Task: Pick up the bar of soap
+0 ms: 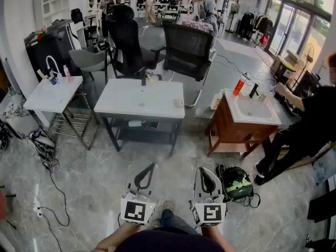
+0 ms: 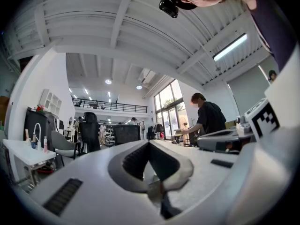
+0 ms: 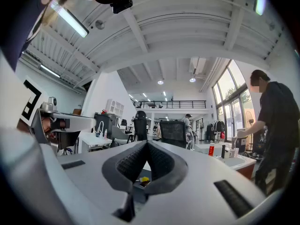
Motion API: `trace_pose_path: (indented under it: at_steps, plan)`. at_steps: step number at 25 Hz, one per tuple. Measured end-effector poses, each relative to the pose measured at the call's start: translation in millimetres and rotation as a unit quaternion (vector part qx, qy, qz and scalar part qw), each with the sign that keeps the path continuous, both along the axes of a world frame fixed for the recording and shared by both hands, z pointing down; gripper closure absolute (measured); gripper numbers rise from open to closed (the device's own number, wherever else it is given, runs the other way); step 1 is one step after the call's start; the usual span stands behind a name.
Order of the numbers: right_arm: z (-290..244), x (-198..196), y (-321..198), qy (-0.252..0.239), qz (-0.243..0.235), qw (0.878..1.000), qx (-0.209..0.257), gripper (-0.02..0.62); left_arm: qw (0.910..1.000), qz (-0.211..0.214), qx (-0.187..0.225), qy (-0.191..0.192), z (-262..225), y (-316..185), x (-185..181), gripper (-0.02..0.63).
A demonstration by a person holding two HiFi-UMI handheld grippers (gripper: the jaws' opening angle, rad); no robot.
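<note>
Both claws are narrow, tips pinched together with nothing between them: left claw [image 1: 149, 171] and right claw [image 1: 205, 173] hang low, close to the wearer's body, over bare floor [image 1: 94, 182]; task not begun in any visible sense; no reach, no contact.

Bar of soap [image 1: 179, 103]: my best guess is the small pale lump near the right edge of the middle white table [image 1: 131, 101], too small to confirm; it lies well apart from both claws, across the floor.

Left to do, as I judge it: walk up to the table, open one claw, settle it around the lump, close, lift.

Views compared: head view alone gives the floor, the tabletops and the soap candidate; neither gripper view shows it clearly, since both look level across the room; they do settle the jaws, closed tip to tip in each; right gripper view also picks out a red bottle [image 3: 212, 150] on the sink stand [image 3: 234, 162] and a person in black [image 3: 274, 125] beside it.
</note>
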State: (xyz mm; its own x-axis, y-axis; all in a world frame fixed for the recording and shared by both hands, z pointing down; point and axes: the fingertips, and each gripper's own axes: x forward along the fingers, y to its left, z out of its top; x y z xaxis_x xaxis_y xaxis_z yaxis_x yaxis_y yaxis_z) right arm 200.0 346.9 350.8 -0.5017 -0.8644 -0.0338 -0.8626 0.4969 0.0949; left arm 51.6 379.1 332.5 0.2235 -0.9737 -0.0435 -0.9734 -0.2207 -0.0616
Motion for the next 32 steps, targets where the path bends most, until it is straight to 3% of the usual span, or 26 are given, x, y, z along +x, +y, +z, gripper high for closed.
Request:
trace_pose_path:
  at_steps: [5, 16, 19, 22, 32]
  plan:
    - [-17.4, -12.3, 18.0, 0.029, -0.013, 0.999, 0.038, 0.58, 0.9998, -0.014, 0.002, 0.016, 6.6, 22.6, -9.2, 0.606]
    - [-29.2, -39.3, 13.5, 0.026, -0.026, 0.998, 0.052, 0.577, 0.9994, -0.019, 0.024, 0.019, 1.0, 25.5, -23.1, 0.606]
    - [-26.0, -41.2, -2.1, 0.021, -0.029, 0.998, 0.05, 0.574, 0.9995, -0.014, 0.027, 0.009, 0.7, 8.6, -20.2, 0.606]
    - [-24.1, -45.3, -25.2, 0.018, -0.032, 0.998, 0.047, 0.491, 0.9996, -0.015, 0.023, 0.011, 2.5, -14.2, -21.6, 0.606]
    - [-26.3, -58.4, -160.1, 0.001, -0.045, 0.998, 0.041, 0.48, 0.9989, -0.023, 0.041, -0.001, -13.5, -140.4, -31.9, 0.606]
